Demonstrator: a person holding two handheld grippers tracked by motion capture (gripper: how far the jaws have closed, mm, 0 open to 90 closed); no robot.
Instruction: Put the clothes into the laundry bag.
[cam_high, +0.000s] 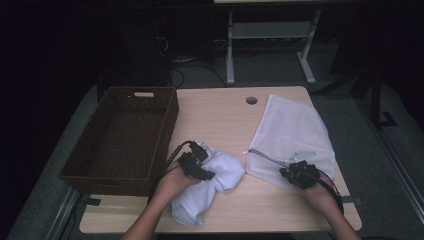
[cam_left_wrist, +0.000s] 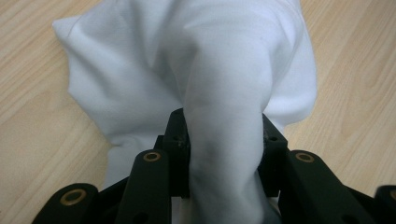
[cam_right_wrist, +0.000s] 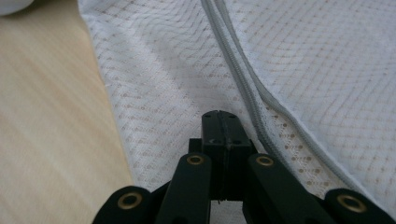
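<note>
Left gripper (cam_high: 205, 165): the jaws are clamped on a thick fold of the white garment (cam_high: 212, 182). In the left gripper view the fold of the white garment (cam_left_wrist: 224, 116) passes upward between the two black jaws, and both pads press against it. The rest of the garment lies bunched on the tabletop (cam_high: 225, 117), near the front edge and left of centre, with one end trailing toward the front edge.

Right gripper (cam_high: 295, 172): the jaws are fully together. In the right gripper view the pads meet face to face over the mesh laundry bag (cam_right_wrist: 163, 74), just beside its grey zipper (cam_right_wrist: 243, 79). Whether a layer of mesh is pinched between the pads cannot be determined.

Mesh laundry bag (cam_high: 295, 130): white, lying flat on the right half of the tabletop, reaching from near the far right corner down to the right gripper. The zipper (cam_high: 265, 156) runs along its near edge. Any contents cannot be made out.

Wicker basket (cam_high: 165, 125): dark brown, rectangular, with a cut-out handle in its far wall. It stands at the left edge of the tabletop, just beside the left gripper. Its interior is dim; no contents can be made out.
</note>
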